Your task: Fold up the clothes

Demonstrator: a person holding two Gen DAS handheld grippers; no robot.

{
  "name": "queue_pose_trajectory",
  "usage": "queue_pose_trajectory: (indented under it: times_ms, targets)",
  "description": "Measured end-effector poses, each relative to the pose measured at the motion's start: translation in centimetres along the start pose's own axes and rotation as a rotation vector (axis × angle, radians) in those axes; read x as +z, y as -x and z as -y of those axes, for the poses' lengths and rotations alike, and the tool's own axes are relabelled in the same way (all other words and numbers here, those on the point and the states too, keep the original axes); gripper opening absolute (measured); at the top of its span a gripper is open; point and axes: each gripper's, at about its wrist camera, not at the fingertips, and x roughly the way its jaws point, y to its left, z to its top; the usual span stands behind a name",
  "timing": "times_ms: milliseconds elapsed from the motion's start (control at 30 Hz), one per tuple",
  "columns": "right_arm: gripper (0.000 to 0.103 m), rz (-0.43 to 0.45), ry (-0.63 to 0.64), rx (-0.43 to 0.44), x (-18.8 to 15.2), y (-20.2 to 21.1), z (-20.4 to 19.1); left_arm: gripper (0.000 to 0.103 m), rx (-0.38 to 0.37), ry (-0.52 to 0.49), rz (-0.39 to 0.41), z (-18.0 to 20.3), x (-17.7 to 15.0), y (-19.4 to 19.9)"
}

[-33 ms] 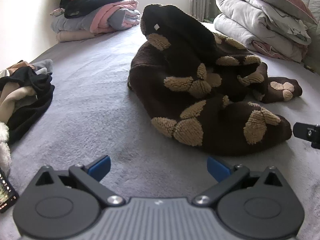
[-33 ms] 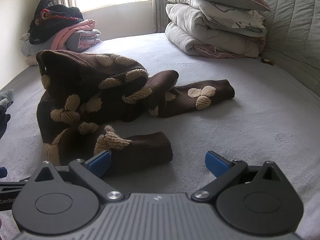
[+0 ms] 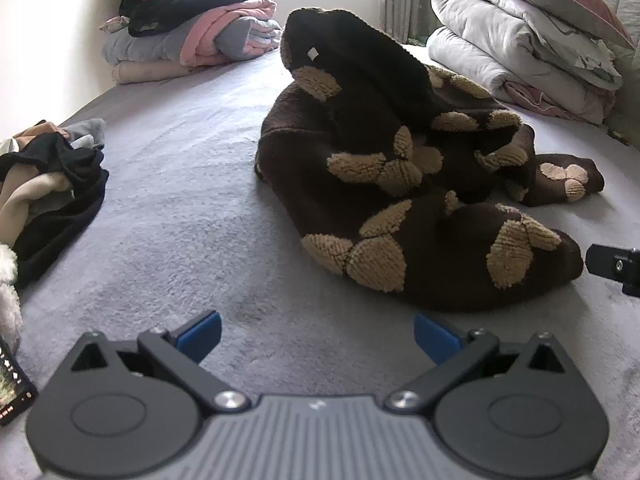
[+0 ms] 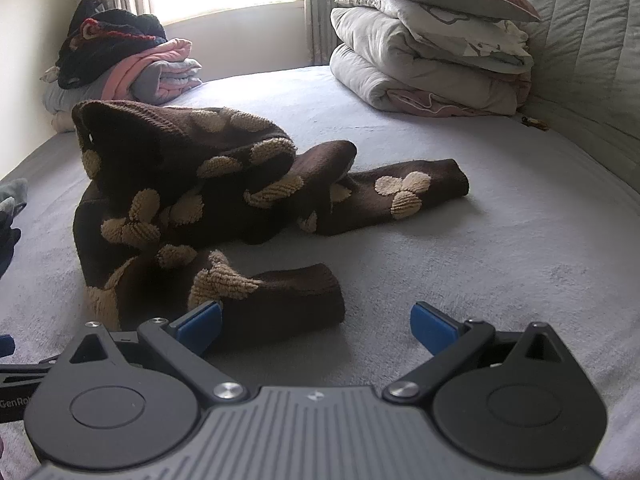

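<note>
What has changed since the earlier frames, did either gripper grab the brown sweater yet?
Nothing visibly changed. The brown sweater lies crumpled on the bed as before, and the left gripper and right gripper are both open as before, holding nothing.

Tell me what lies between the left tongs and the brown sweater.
Only bare grey bedspread separates the open left tongs from the brown sweater, seen in the left wrist view.

Left gripper (image 3: 316, 338) agape, right gripper (image 4: 316, 328) too (empty)
</note>
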Motion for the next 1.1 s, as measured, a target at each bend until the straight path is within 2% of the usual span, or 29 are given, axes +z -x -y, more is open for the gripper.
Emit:
queue_pose_trajectory:
  times_ms: [100,333,933,1100]
  targets:
    - [0.103,-0.007,0.001,0.001,0.0,0.0,0.1,0.103,0.01,0.003,-0.002,0.0,-0.1,0.0]
    - [0.103,-0.023,0.005,0.004,0.1,-0.2,0.5,0.103,-0.017,0.028,-0.014,-0.4,-0.1,-0.2]
    - [0.103,-0.017,0.009,-0.002,-0.1,-0.1,0.1,0.103,-0.016,0.009,-0.009,-0.1,-0.4,-0.4]
    - [0.103,-0.019,0.009,-0.001,0.0,-0.1,0.1,0.103,0.006,0.004,-0.039,0.0,-0.3,-0.8]
